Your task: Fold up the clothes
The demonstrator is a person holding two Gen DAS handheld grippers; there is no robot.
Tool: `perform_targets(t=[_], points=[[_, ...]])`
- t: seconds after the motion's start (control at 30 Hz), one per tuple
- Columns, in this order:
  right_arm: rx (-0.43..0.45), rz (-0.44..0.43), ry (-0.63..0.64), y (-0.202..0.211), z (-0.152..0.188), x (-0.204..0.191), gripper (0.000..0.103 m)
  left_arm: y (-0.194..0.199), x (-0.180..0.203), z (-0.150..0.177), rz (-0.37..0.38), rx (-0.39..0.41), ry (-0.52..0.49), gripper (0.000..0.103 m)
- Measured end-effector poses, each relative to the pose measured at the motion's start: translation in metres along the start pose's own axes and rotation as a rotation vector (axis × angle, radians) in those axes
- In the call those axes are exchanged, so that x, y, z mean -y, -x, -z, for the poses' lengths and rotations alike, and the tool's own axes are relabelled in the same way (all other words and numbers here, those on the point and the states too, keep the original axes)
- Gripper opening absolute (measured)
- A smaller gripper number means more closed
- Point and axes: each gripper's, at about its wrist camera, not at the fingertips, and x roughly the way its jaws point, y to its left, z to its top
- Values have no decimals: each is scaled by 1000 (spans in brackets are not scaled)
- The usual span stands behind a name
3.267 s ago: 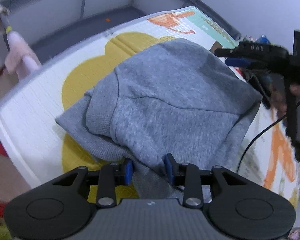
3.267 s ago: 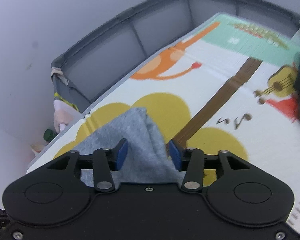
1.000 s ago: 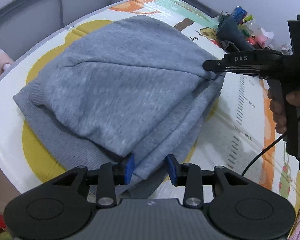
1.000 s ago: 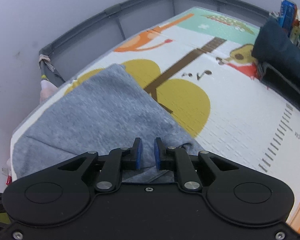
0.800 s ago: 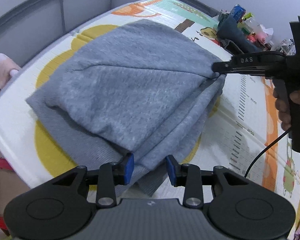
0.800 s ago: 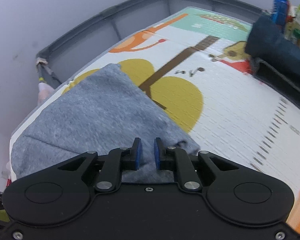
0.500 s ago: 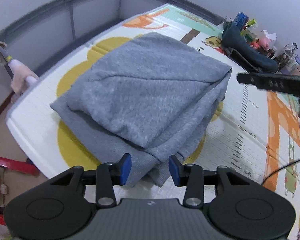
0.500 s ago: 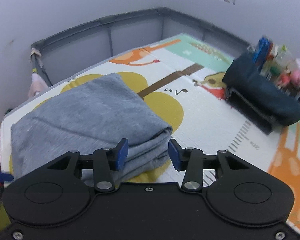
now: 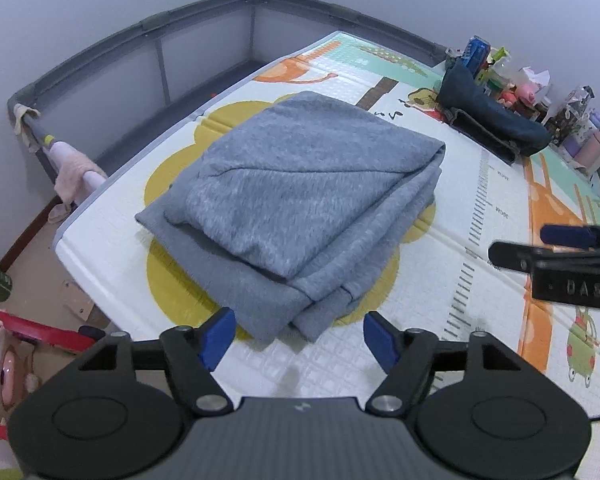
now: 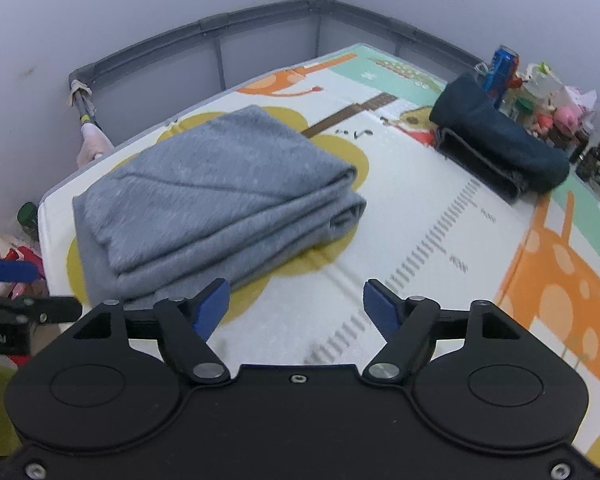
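Observation:
A grey sweatshirt [image 9: 300, 196] lies folded in a thick stack on the patterned play mat [image 9: 480, 240]; the right wrist view shows the same sweatshirt [image 10: 216, 200] from its side. My left gripper [image 9: 298, 338] hangs above the stack's near corner, its jaws opening, nothing between them. My right gripper [image 10: 296, 306] is off to the right of the stack over bare mat [image 10: 420, 248], jaws also opening and empty. The right gripper's fingertips [image 9: 512, 254] reach in from the right edge of the left wrist view, clear of the cloth.
A dark blue folded garment [image 10: 500, 148] lies at the far right of the mat, with cans, bottles and toys [image 10: 540, 92] behind it. A grey mesh playpen rail [image 9: 160, 52] runs along the back. Red toys [image 9: 28, 336] lie on the floor at left.
Both grippers let go of the grey sweatshirt, opened wide and drew back and up from it. The right one moved away to the right. The sweatshirt now rests folded on the mat.

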Motion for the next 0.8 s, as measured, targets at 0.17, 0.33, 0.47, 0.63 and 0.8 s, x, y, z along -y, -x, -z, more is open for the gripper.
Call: perform_targets(t=[0.17,0.33,0.47,0.63,0.8], points=[[-26,-12,-33,16,21,-6,76,7,10,10,-30,-8,-23,80],[-31,-11,-41,31,35,-13,88,13,18,18,-36,-16,-36,81],[-26,-11,-28,43,42,-20,90,19,23,24,-41,-9,-53,83],[-33,-11,-18,51,48,-26,91,25,22,29,-37,-10,-42,85],[-53,-14,-21,53,51,-29,92,27,23,31,-54,-10,-60,90]])
